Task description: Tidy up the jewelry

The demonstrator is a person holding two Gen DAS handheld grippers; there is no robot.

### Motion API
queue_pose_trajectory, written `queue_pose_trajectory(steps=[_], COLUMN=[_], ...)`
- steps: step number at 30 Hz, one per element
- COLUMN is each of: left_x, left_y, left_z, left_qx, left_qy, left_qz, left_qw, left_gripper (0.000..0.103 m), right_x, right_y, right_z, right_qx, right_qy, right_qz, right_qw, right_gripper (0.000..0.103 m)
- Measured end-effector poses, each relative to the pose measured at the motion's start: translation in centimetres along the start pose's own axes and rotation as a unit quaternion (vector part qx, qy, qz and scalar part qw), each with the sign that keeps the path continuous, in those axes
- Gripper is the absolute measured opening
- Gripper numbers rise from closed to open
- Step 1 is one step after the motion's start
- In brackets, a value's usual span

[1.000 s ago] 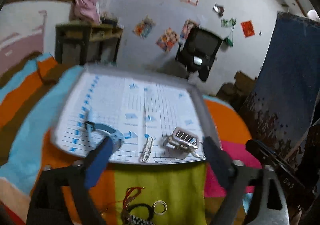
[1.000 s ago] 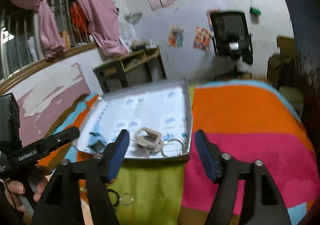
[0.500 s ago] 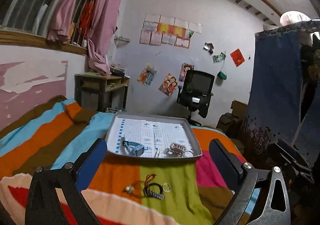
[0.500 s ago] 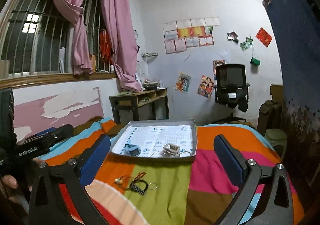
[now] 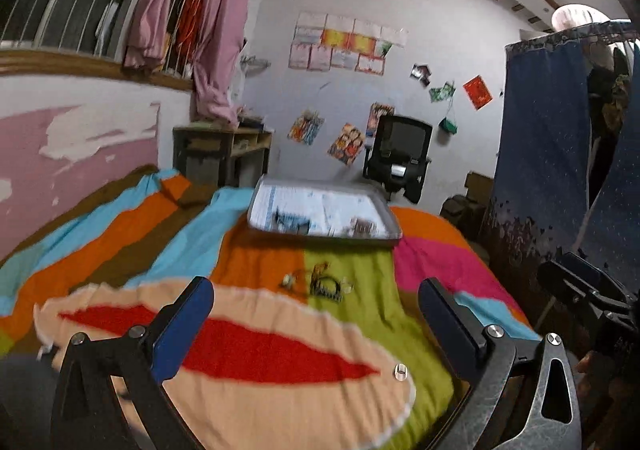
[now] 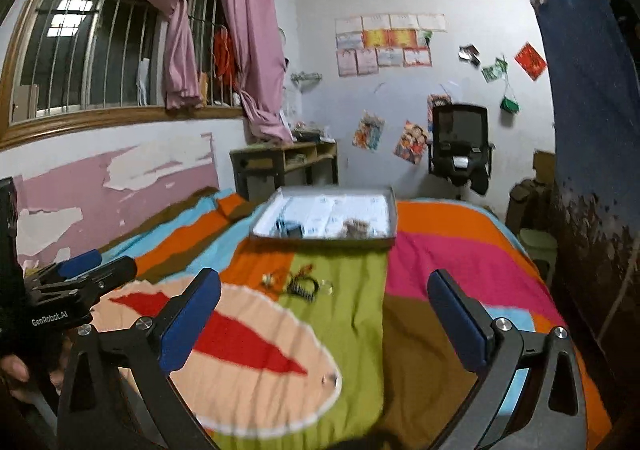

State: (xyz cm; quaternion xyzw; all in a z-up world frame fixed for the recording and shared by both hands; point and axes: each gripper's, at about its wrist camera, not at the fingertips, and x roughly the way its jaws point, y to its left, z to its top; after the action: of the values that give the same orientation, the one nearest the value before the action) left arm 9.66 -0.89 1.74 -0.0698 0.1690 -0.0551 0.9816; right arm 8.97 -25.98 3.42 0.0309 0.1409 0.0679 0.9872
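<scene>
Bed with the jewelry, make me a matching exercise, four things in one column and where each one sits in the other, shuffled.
Things:
1. tray
2. black bracelet
3. small clear ring
4. office chair

Places:
A. on the green patch of the blanket, short of the tray
B. on the floor by the far wall
C. at the edge of the peach patch, nearest the cameras
D. at the far end of the bed

Pairs: 1-D, 2-A, 3-C, 4-B

Tray (image 6: 324,240) on bedspread (image 6: 440,262), 12 o'clock, before office chair (image 6: 460,142). Jewelry pile (image 6: 298,284) on bedspread just nearer than tray. 1 ring (image 5: 401,371) at 5 o'clock, well apart. Desk (image 6: 284,162) behind tray, 11 o'clock.
</scene>
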Motion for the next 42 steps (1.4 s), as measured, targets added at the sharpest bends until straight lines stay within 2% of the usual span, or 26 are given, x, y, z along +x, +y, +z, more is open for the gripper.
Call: queue_pose_trajectory(steps=[9, 26, 34, 42], left_x=[-2.8, -1.2, 0.0, 2.2], left_y=[0.1, 1.1, 0.9, 0.5], left_z=[-3.6, -3.8, -3.6, -3.1], left_qx=[0.011, -0.014, -0.01, -0.005], left_qy=[0.036, 0.079, 0.091, 0.114], left_qz=[0.025, 0.036, 0.045, 0.056], left_qw=[0.999, 0.9961, 0.9948, 0.9919], left_gripper=[0.103, 0.103, 0.103, 0.103], right_x=[-0.7, 2.3, 4.4, 6.7], right_y=[-0.4, 0.6, -0.3, -0.4], right_z=[-4.6, -3.9, -4.3, -4.3], right_qx=[0.02, 0.01, 0.034, 0.028], right_qy=[0.092, 0.122, 0.165, 0.195], right_qz=[-0.012, -0.012, -0.021, -0.028], right_qw=[0.996, 0.992, 0.986, 0.98], right_gripper=[0.102, 0.102, 0.102, 0.102])
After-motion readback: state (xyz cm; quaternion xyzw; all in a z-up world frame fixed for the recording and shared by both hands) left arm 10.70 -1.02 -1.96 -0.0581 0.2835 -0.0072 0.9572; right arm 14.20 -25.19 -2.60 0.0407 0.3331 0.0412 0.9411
